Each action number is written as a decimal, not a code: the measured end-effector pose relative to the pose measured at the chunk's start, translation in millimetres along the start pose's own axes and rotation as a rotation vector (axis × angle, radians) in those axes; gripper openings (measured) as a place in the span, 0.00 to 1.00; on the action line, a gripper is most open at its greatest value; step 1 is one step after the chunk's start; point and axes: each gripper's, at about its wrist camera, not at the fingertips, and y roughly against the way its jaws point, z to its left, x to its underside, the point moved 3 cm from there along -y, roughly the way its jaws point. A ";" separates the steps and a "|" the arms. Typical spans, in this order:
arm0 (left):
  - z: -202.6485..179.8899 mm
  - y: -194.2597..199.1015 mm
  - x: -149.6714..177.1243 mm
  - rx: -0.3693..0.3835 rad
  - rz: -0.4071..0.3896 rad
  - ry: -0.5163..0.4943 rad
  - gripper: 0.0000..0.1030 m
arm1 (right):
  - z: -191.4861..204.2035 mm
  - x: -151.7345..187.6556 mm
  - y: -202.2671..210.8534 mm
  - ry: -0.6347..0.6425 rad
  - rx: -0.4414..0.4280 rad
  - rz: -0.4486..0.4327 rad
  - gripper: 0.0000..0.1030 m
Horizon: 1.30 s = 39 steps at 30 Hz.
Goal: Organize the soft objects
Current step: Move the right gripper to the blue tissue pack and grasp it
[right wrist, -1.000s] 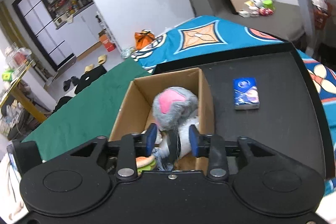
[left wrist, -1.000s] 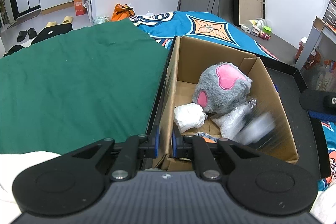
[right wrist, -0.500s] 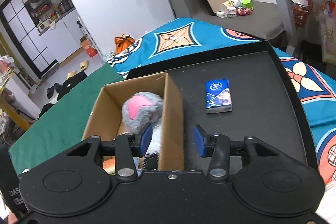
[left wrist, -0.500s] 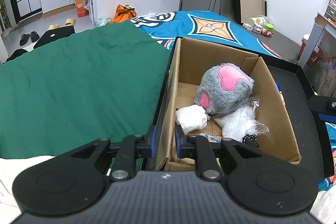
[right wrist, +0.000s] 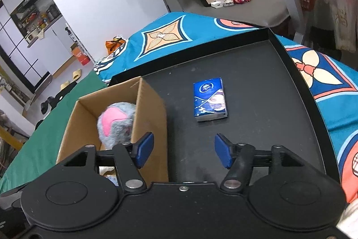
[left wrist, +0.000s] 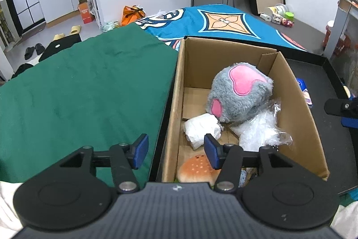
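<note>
One brown cardboard box (left wrist: 295,91) holds four soft things: one grey-and-pink plush toy (left wrist: 239,93) at its 1 o'clock, one white crumpled wad (left wrist: 201,129), one clear plastic bag (left wrist: 259,129), one tan plush burger (left wrist: 197,169) at 6 o'clock. One blue tissue pack (right wrist: 209,99) lies outside the box.

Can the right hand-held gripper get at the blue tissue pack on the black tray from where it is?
Probably yes. The right hand-held gripper stands open and empty, the tissue pack lies ahead on bare tray, beside the cardboard box.
</note>
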 end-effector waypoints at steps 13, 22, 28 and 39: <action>-18.5 -17.7 -25.5 -0.091 0.008 -0.079 0.69 | -24.2 -8.6 -36.8 -0.047 0.005 0.019 0.79; -31.2 -31.7 -29.6 -0.152 0.044 -0.114 0.73 | -33.3 -15.3 -53.7 -0.054 0.006 0.022 0.82; -46.9 -36.3 -29.0 -0.156 0.049 -0.155 0.73 | -39.6 -17.5 -67.5 -0.063 -0.011 0.027 0.82; -58.8 -41.5 -28.6 -0.205 0.065 -0.182 0.74 | -35.3 -18.6 -78.9 -0.023 -0.017 0.026 0.82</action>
